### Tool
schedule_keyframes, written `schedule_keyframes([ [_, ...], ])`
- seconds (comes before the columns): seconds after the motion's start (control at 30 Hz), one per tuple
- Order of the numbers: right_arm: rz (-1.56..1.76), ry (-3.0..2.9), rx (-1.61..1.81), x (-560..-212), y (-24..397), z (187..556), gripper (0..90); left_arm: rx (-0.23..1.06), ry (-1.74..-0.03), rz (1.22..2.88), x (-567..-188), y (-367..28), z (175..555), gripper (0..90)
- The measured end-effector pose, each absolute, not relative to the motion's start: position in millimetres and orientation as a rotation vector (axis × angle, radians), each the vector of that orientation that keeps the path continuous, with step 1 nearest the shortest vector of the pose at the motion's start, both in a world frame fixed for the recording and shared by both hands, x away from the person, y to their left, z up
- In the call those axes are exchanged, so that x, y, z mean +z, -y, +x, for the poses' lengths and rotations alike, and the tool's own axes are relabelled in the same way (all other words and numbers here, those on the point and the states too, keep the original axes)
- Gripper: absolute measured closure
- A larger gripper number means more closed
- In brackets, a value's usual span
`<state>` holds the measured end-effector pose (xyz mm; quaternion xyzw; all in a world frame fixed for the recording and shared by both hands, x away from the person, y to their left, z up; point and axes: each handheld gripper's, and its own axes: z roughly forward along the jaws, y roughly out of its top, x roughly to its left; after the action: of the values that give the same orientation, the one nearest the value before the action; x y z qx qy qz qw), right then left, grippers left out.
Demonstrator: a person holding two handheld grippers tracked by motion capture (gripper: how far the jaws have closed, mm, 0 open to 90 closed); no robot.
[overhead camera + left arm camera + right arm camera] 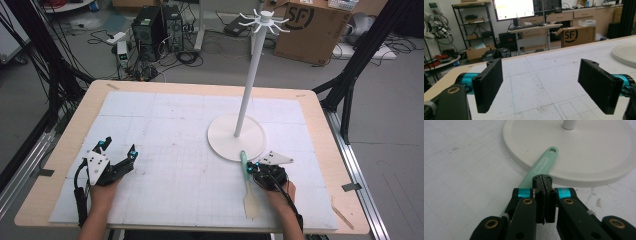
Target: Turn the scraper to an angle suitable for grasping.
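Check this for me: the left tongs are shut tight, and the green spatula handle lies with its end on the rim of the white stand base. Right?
Not quite. The left tongs are wide open, their jaws far apart, as the left gripper view shows. The rest holds: the green spatula handle lies with its end on the rim of the white stand base.

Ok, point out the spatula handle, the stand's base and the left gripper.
spatula handle (543, 163), right gripper view, mint shaft near its hanging hole
stand's base (222, 140), high view, bare white disc
left gripper (118, 147), high view, between open jaws
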<state>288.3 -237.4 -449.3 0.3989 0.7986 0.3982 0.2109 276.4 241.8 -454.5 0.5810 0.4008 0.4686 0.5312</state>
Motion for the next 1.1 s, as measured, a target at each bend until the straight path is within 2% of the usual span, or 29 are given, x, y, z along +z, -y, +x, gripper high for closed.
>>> schedule_keyframes([
  [0.8, 0.948, -2.338, 1.151, -449.4, 214.3, 282.8, 90.0, 1.113, -0.961, 1.386, -454.4, -242.3, 276.6, 21.0],
  [1.1, 0.989, -2.311, 1.184, -448.7, 216.9, 282.3, 90.0, 1.110, -0.967, 1.381, -454.4, -242.5, 277.0, 21.4],
])
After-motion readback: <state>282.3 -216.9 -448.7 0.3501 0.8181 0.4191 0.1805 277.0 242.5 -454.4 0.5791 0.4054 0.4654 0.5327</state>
